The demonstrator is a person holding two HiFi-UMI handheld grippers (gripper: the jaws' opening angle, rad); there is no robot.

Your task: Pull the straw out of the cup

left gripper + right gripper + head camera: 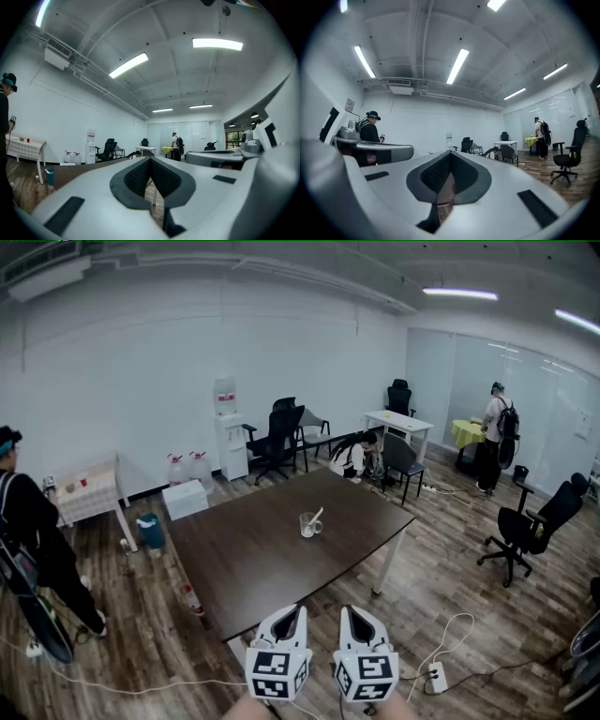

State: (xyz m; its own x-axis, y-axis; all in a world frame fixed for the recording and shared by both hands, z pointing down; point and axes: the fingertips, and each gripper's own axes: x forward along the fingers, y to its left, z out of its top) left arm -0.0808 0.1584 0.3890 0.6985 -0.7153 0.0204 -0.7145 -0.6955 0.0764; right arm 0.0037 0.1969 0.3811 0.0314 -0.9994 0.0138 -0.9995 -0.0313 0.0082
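One clear cup [308, 526] stands upright on the dark table [246, 570], roughly mid-top, a bit toward the table's far right side. One pale straw [316, 517] sits in it, leaning right, with its top end sticking out over the rim. Nothing else is on the table. Both grippers are held level just off the table's near edge, side by side, pointing toward the cup and well apart from it. Left gripper [293, 610]: jaws closed tip to tip, nothing gripped, only a small hollow between the ribbed pads. Right gripper [353, 610]: same, jaws fully together, empty. Each carries its marker cube at the near end. Left of the table: a white box [185, 499] and a blue bin [150, 532] on the wood floor, further left a small white side table [89, 491] with small items on it, and a person in black [33, 540] at the frame's edge. Beyond the table's far left corner: water jugs [187, 468] and a water dispenser [228, 434] against the white wall, then black office chairs [278, 439]. Beyond the table's far end: a person crouching [354, 457] near a white desk [397, 422]. Far right of the table: a yellow-covered table [466, 432], a person with a backpack [492, 439] standing by it, and a black swivel chair [528, 529]. Near right of the table: a power strip [436, 676] with a white cable on the floor.
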